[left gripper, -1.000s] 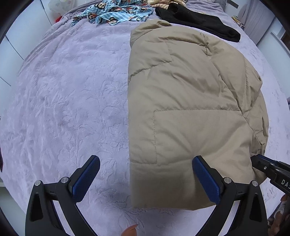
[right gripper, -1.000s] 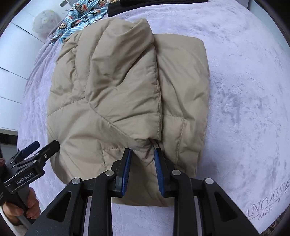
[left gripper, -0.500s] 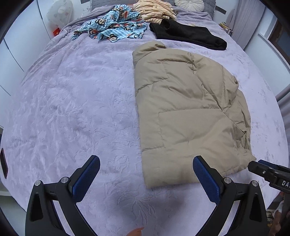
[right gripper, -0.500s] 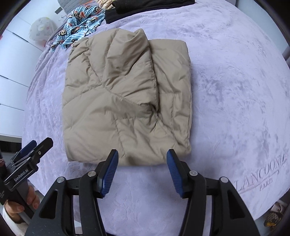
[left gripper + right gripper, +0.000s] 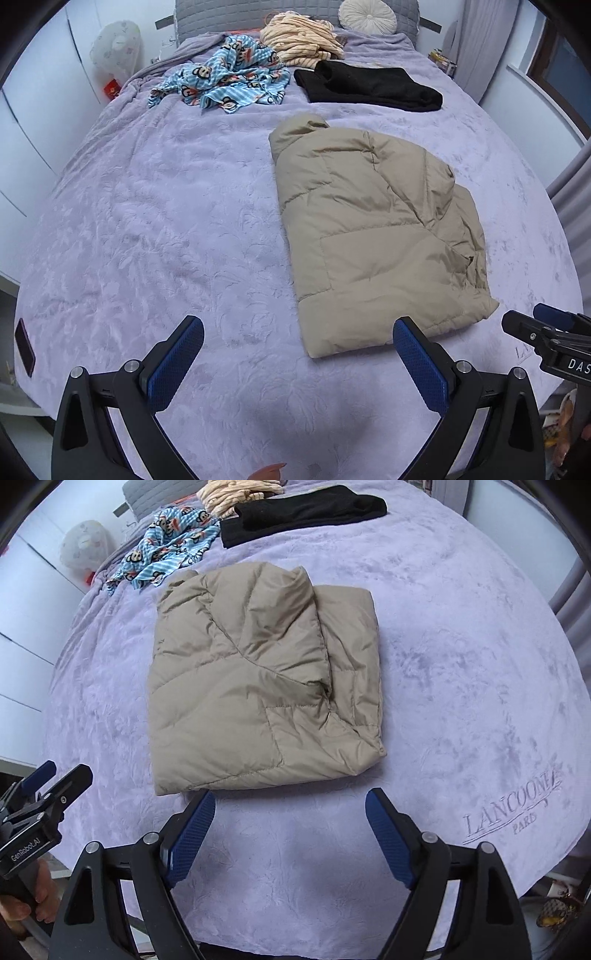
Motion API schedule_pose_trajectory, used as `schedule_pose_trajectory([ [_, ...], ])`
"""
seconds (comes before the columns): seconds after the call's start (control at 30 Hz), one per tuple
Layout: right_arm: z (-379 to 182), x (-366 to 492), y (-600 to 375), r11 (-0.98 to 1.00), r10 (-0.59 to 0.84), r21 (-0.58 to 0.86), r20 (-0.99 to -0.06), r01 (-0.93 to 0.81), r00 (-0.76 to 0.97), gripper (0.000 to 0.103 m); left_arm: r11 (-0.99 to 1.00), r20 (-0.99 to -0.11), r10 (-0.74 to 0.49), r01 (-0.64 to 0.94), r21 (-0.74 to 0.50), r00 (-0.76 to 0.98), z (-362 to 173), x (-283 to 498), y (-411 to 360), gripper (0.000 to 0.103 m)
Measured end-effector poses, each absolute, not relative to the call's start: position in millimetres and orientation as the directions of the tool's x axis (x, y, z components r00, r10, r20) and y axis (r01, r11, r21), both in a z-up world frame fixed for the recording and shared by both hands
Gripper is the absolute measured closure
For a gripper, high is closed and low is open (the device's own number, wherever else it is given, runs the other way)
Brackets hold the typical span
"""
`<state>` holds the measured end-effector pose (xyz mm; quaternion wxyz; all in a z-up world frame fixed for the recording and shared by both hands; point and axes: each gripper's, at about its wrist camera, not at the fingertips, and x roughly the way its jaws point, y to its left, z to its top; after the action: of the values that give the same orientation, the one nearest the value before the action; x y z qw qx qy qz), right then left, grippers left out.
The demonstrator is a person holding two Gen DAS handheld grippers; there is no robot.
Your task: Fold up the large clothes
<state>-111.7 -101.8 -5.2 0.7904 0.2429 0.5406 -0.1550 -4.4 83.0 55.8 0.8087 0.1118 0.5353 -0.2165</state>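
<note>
A folded beige padded jacket (image 5: 258,679) lies on a lilac bed (image 5: 461,664). The right gripper (image 5: 290,840) hovers near its edge, jaws just spread open and empty. The left gripper (image 5: 295,363) also hangs spread wide, holding nothing.

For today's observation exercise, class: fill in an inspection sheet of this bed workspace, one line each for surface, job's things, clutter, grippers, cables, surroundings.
Surface: lilac plush bedspread.
Job's things: beige quilted puffer jacket, folded, lying flat.
Clutter: blue monkey-print cloth, black garment, cream striped knit, round pale cushion.
Grippers: left gripper open, empty; right gripper open, jaws just widened, clear of jacket.
Cables: nothing seen.
Surroundings: white cupboard doors, grey headboard.
</note>
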Motion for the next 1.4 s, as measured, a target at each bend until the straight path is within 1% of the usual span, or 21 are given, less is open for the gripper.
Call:
schedule_pose_trajectory([
  [0.13, 15, -110, -106, 0.865, -0.039, 0.169, -0.916, 0.473, 0.399, 0.016, 0.910, -0.905, -0.212, 0.411, -0.046, 0.370, 74, -14, 82, 0.001],
  [0.27, 35, -122, -112, 0.872, -0.087, 0.143, -0.896, 0.468, 0.436, 0.016, 0.922, -0.894, -0.200, 0.387, -0.032, 0.401, 90, -29, 77, 0.001],
  [0.5, 60, -137, -121, 0.874, -0.066, 0.171, -0.886, 0.454, 0.460, 0.016, 0.931, -0.881, -0.197, 0.364, -0.030, 0.431, 113, -50, 69, 0.001],
  [0.67, 75, -142, -115, 0.886, -0.088, 0.154, -0.871, 0.438, 0.483, 0.016, 0.932, -0.872, -0.201, 0.362, -0.029, 0.446, 127, -60, 67, 0.001],
  [0.93, 84, -148, -105, 0.892, -0.091, 0.157, -0.857, 0.424, 0.507, 0.016, 0.932, -0.870, -0.199, 0.360, -0.027, 0.451, 133, -64, 67, 0.001],
  [1.4, 84, -149, -103, 0.891, -0.093, 0.155, -0.857, 0.426, 0.507, 0.016, 0.935, -0.872, -0.198, 0.354, -0.031, 0.448, 135, -68, 71, 0.001],
])
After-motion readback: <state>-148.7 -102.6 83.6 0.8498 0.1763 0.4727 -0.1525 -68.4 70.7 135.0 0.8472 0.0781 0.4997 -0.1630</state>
